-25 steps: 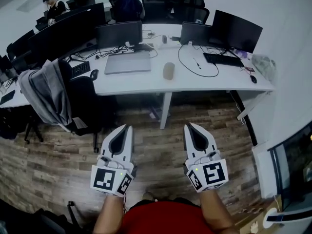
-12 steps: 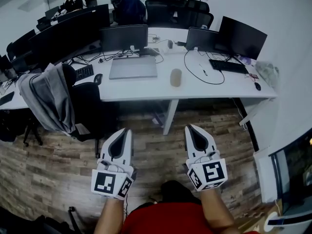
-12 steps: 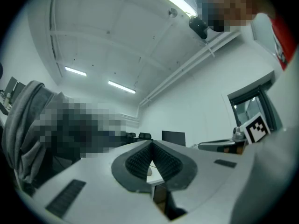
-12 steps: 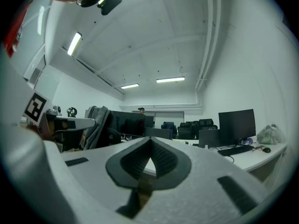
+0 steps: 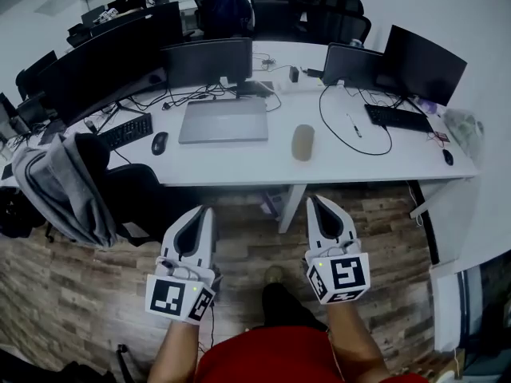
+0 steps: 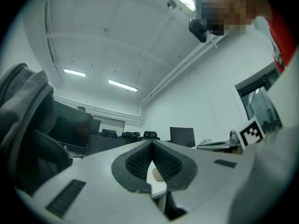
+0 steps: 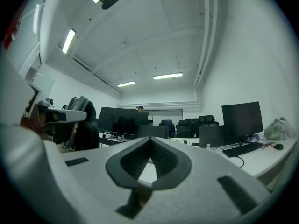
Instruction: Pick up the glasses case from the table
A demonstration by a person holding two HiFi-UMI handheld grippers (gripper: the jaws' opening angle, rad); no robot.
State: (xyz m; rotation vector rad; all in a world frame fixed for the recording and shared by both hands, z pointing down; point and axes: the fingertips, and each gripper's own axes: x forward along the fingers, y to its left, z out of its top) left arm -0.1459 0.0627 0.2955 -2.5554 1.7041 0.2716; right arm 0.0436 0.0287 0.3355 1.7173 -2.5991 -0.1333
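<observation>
Left gripper [image 5: 205, 211] and right gripper [image 5: 316, 203] both closed, empty; case [image 5: 303, 142] looks light, stiff, probably slick, so pinch its narrow middle.

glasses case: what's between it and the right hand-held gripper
Head view: only bare table and wooden floor between glasses case and right hand-held gripper.
</observation>
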